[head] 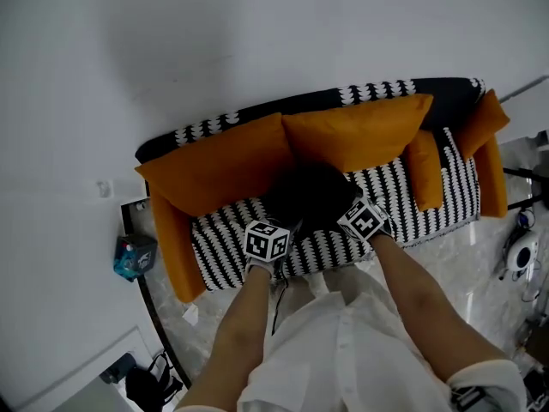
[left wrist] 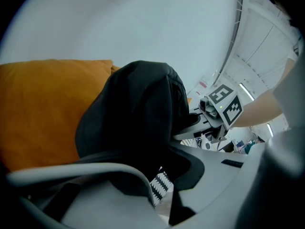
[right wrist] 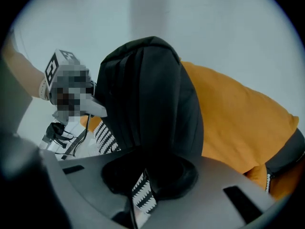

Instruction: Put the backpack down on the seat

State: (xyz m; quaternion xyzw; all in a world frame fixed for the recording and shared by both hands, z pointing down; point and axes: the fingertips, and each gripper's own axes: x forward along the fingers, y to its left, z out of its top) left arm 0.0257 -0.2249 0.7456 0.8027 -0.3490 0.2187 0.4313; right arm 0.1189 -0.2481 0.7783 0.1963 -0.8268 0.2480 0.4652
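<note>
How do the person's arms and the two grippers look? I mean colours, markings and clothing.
The left gripper and the right gripper have smooth grey bodies. Each carries a cube with black-and-white square markers: the left cube and the right cube. The person wears a white shirt. Its white sleeve ends near the elbow, so the forearms are bare.
</note>
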